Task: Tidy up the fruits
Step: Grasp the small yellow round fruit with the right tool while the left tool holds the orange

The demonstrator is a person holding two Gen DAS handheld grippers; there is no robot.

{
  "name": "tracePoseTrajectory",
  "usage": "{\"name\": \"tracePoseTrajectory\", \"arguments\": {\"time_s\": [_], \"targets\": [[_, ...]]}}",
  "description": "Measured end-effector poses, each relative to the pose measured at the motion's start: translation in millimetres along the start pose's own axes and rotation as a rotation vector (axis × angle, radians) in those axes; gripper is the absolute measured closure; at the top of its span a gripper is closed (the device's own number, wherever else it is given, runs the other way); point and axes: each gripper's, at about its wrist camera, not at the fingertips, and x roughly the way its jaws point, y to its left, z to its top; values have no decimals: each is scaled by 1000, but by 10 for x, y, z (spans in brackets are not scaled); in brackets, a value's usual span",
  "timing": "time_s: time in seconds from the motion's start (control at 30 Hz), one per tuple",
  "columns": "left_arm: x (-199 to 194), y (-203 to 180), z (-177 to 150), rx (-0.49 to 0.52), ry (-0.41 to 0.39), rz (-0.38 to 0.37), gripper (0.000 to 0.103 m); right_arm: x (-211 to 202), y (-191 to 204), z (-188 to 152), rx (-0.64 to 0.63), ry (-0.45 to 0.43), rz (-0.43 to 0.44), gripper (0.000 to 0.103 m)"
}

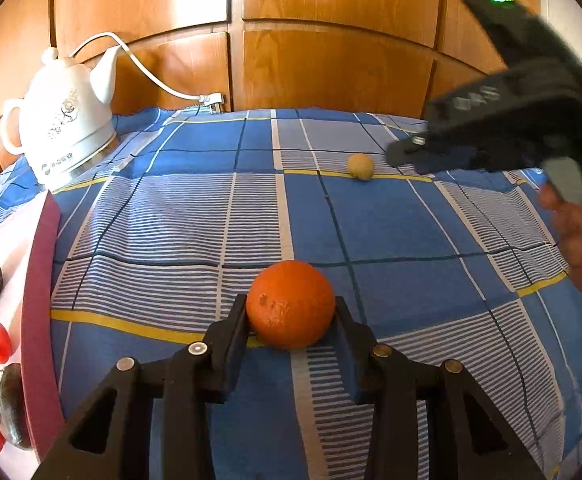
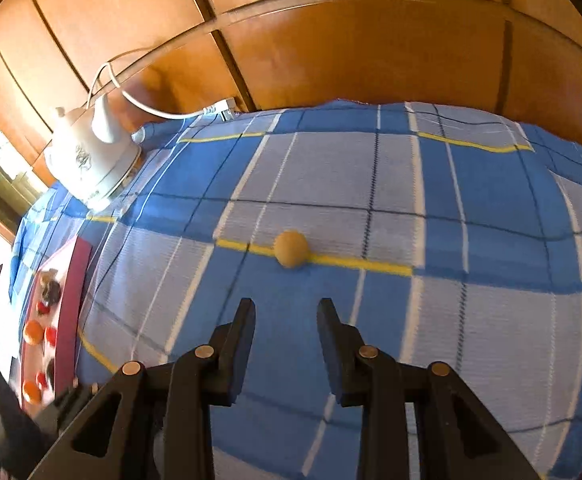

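Currently the left gripper (image 1: 291, 312) clamps the orange (image 1: 290, 304) for transfer to the left tray (image 1: 39, 300), while the right gripper (image 2: 287, 312), parted and empty, must advance to the far tan fruit (image 2: 291, 249).

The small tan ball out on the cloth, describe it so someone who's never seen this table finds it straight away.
Start at the blue checked tablecloth below the wooden panelling. Follow the yellow stripe across its middle: the small tan ball sits on it, alone. It is pale, matte and far smaller than the orange.

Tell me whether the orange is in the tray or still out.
Out: the orange sits on the blue checked cloth, right of the tray.
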Motion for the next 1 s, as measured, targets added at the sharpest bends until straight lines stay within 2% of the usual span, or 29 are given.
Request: {"name": "tracePoseTrajectory", "arguments": {"time_s": [0.2, 0.43, 0.57, 0.7, 0.93, 1.0], "targets": [[5, 12, -1, -5, -4, -10, 63, 250, -35, 223, 69, 13, -16, 70], [9, 15, -7, -6, -7, -21, 63, 531, -12, 345, 61, 57, -37, 69], [12, 23, -11, -7, -9, -23, 63, 546, 31, 322, 13, 53, -66, 77], [10, 14, -13, -6, -10, -22, 62, 346, 36, 162, -13, 21, -62, 77], [10, 16, -12, -6, -10, -22, 62, -34, 83, -490, -59, -35, -68, 77], [10, 17, -13, -6, -10, -22, 62, -56, 82, -633, -67, -65, -103, 77]]}}
